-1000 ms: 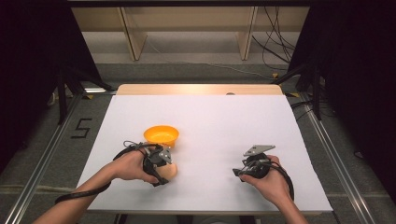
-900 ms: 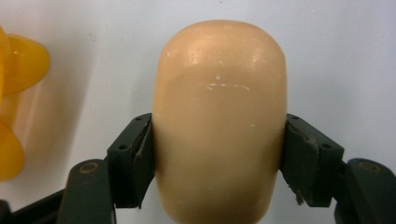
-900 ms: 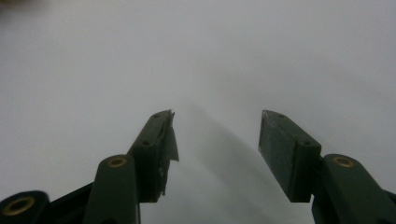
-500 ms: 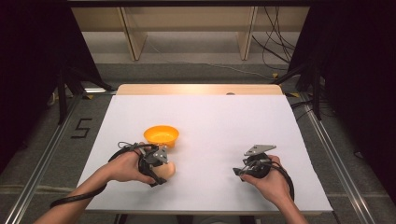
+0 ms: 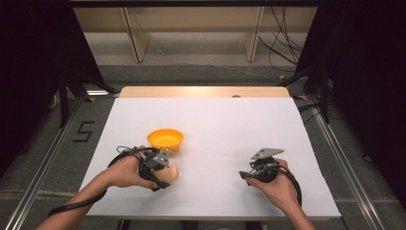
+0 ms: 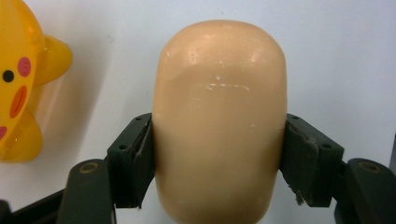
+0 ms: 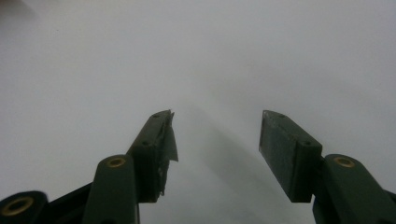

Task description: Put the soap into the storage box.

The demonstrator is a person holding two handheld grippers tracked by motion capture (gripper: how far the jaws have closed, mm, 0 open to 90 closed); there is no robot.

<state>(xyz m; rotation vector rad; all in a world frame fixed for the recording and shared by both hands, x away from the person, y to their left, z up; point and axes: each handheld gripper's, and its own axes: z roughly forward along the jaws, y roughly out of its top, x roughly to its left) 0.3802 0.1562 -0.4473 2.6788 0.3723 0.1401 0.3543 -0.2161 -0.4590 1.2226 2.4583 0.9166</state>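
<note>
**Left gripper clamps a peach-coloured rounded block beside the orange bowl; right gripper open over bare table**

The left gripper (image 5: 165, 172) sits near the front-left part of the white table (image 5: 230, 124), held in the person's left hand (image 5: 127, 170). In the left gripper view its two black jaws press against the two long sides of a smooth, peach-coloured rounded block (image 6: 219, 121), which fills the gap between them and juts well past the jaw tips. In the high view the block (image 5: 171, 173) shows as a pale lump at the gripper's front, low on the table; whether it touches the surface cannot be told.

Just beyond the left gripper stands an orange bowl (image 5: 165, 139). In the left gripper view its yellow-orange side (image 6: 21, 84), with a small painted face of red spots and a black dot, lies at the left edge, apart from the block with a strip of white table between them.

The right gripper (image 5: 246, 176) is held in the right hand (image 5: 275, 184) at the front-right of the table, with its grey three-cornered plate (image 5: 266, 153) on top. In the right gripper view its jaws stand wide apart with nothing between them, over plain white surface (image 7: 196, 60).

The two grippers are well apart, with bare table between them. The whole far half of the table is open, up to the wooden strip (image 5: 203, 92) along its far edge. The right side of the table is bare out to its edge. Both hands work close to the near edge.
</note>
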